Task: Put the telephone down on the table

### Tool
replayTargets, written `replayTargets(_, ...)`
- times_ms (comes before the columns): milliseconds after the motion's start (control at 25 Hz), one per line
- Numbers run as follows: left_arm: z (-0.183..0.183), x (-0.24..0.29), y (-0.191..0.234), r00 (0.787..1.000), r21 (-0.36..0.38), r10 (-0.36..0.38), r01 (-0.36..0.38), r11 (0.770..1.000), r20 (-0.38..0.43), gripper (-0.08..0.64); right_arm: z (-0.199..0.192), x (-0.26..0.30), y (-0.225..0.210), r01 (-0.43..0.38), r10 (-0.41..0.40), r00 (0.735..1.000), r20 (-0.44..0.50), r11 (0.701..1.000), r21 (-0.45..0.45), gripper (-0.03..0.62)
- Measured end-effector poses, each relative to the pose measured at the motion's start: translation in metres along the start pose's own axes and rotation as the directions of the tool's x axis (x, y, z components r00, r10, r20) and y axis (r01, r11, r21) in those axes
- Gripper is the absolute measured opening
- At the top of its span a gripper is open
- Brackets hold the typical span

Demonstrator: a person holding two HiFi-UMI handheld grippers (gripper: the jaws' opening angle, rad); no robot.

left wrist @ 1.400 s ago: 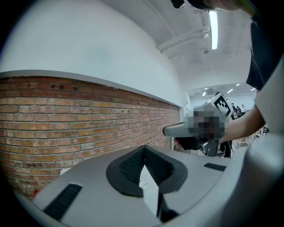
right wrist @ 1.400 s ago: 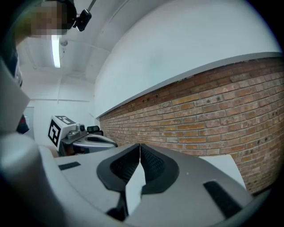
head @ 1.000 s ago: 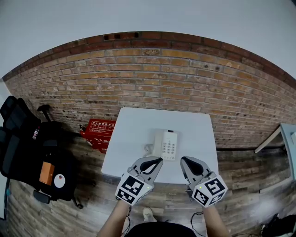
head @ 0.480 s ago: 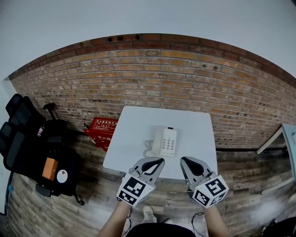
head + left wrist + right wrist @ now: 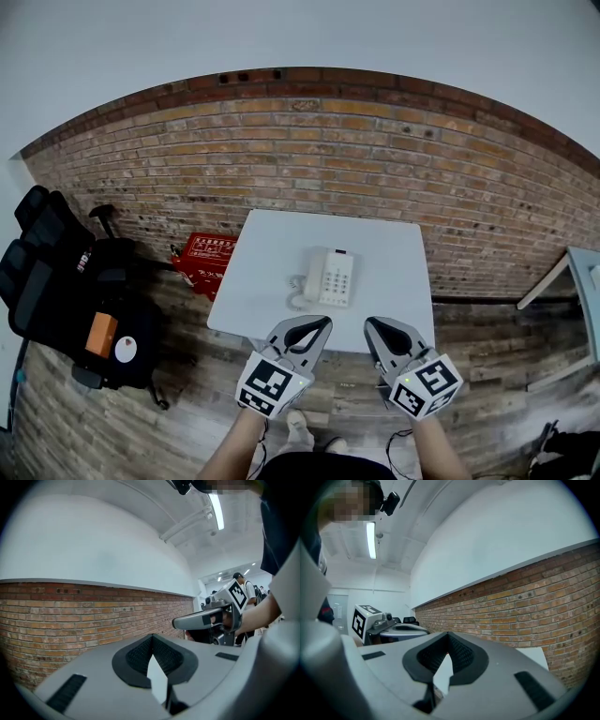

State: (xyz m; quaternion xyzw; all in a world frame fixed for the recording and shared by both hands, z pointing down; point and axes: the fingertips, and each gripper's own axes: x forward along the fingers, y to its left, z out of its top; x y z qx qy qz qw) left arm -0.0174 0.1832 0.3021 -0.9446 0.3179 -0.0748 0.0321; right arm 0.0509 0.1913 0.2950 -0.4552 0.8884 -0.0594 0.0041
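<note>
Telephone (image 5: 330,278): white, keypad up, seen lying flat on the white table (image 5: 272,281), ahead of both grippers and roughly on the line between them. It is touched by neither. Its coiled cord (image 5: 298,298) is bunched on the side toward the left gripper.

Left gripper (image 5: 319,324): jaws pressed fully together, nothing held between them. It is held over the table's near edge, short of the phone.

Right gripper (image 5: 374,324): jaws likewise fully together and empty, level with the left one.

Judged from how things lie, the phone is already down, so little or nothing is left to be done.

Risks, judged:
- If the phone is approached with the jaws as they are, it could be shoved across the smooth top rather than gripped.
- The cord could be snagged by the left gripper, and the handset dragged off its cradle.

Beyond the table, a brick wall (image 5: 375,159) is noted. A red box (image 5: 202,262) lies on the floor, out past the left gripper.
</note>
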Motion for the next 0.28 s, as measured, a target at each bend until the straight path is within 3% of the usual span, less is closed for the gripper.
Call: replayTargets(280,-0.003,-0.007,-0.024,1.000,-0.004,0.004,-0.004,1.000,-0.013,0.008,-0.013,-0.026,0.001,0.015,-0.015,1.000,-0.018,1.000,0.018,0.012)
